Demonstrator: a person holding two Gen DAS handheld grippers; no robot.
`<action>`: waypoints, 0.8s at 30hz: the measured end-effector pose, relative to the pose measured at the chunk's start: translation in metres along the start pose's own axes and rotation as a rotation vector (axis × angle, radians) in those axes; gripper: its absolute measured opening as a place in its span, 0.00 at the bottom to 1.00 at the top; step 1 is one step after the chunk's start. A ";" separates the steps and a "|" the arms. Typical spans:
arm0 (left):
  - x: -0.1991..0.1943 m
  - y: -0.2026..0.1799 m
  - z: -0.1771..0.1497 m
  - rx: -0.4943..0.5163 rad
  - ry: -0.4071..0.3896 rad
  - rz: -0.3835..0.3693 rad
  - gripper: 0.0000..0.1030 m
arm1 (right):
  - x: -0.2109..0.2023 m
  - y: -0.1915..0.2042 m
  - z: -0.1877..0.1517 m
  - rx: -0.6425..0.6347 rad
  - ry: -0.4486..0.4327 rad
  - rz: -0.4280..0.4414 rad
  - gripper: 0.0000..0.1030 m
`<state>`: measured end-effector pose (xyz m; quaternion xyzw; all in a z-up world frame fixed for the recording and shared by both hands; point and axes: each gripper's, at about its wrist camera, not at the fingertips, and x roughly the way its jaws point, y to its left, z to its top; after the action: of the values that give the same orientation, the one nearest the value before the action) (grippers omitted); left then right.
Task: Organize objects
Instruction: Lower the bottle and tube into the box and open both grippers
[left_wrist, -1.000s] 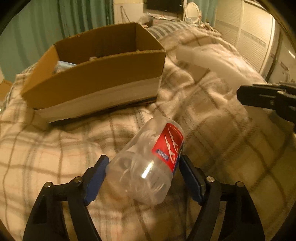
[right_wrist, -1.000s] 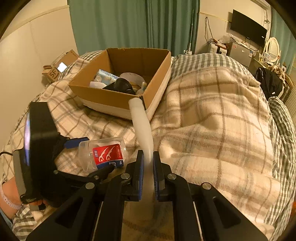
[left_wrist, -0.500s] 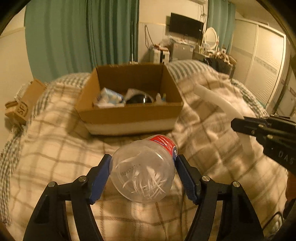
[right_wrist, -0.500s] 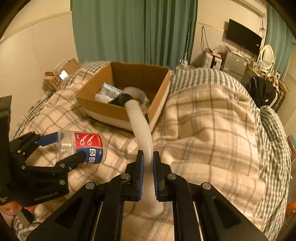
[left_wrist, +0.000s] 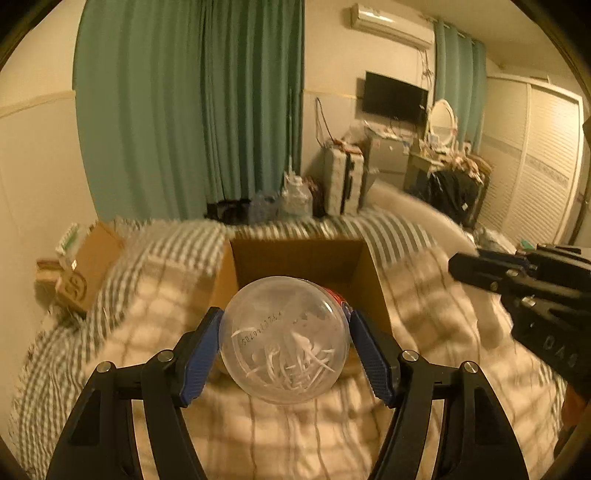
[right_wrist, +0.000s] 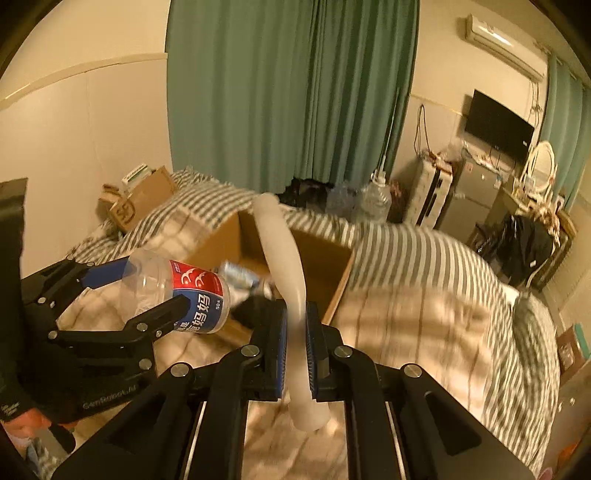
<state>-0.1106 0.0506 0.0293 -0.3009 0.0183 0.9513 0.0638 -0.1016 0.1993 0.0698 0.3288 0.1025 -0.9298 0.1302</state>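
Your left gripper (left_wrist: 284, 347) pinches the clear jar (left_wrist: 283, 339) crosswise, its long axis aimed at the cardboard box (left_wrist: 365, 266) straight ahead on the bed; your right gripper (right_wrist: 295, 345) clamps the white tube (right_wrist: 280, 258), equally near, tip over the box.

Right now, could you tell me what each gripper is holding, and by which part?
The left gripper holds the clear plastic jar across its body, near the base. The right gripper pinches the white curved tube near its lower end.
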 end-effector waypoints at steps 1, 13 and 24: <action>0.003 0.002 0.009 0.001 -0.015 0.016 0.69 | 0.004 0.000 0.009 -0.001 -0.003 0.002 0.08; 0.087 0.017 0.048 0.011 -0.032 0.062 0.69 | 0.093 -0.015 0.072 -0.004 0.054 0.015 0.08; 0.146 0.013 0.011 0.042 0.057 0.070 0.69 | 0.183 -0.022 0.027 0.038 0.207 0.079 0.10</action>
<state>-0.2374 0.0546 -0.0458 -0.3255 0.0507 0.9435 0.0363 -0.2612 0.1802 -0.0236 0.4291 0.0845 -0.8868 0.1492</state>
